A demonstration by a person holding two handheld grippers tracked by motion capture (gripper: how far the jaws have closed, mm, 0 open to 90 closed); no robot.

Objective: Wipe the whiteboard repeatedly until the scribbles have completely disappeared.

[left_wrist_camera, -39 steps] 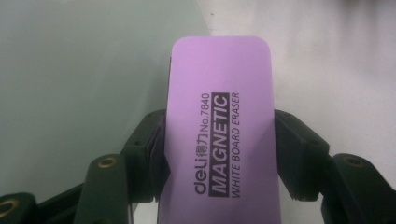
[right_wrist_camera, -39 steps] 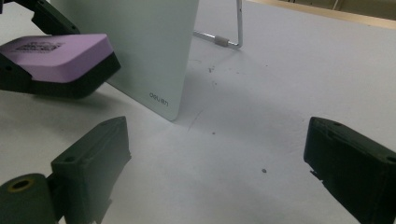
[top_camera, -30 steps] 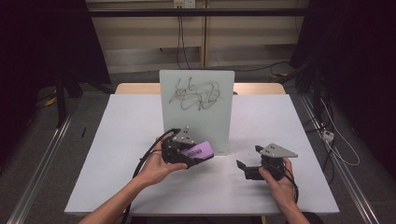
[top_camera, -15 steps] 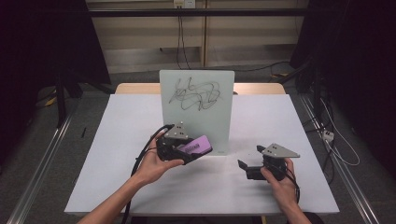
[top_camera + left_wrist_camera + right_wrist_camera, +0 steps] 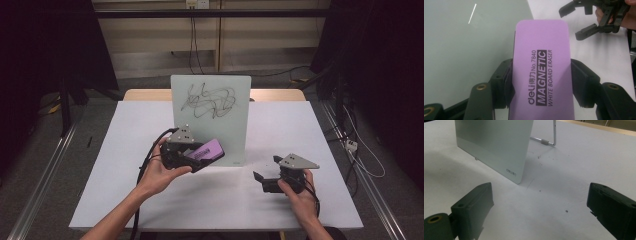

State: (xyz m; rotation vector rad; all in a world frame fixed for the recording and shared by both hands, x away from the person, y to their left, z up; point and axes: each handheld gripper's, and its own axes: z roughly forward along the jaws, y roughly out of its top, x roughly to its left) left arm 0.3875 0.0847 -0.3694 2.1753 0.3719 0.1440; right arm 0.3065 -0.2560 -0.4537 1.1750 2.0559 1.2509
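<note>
My left gripper (image 5: pixel 541 82) pinches a purple magnetic whiteboard eraser (image 5: pixel 542 72), black print on its face, before the scribbled board (image 5: pixel 212 117); it sits higher than a second ago. My right gripper (image 5: pixel 541 215) rests spread on the table (image 5: pixel 320 130)

The eraser (image 5: pixel 541 72) is pale purple with black lettering, part of it purple on a black bar, and the left gripper (image 5: pixel 202 155) holding it is black with a grey three-cornered plate, as is the right gripper (image 5: pixel 263 180) near the tabletop's front right corner. The board (image 5: pixel 210 117) standing towards the back edge is pale grey-green glass scrawled with tangled black lines, a small grey logo at one bottom corner. The tabletop (image 5: pixel 310 130) is white with a few dark specks
</note>
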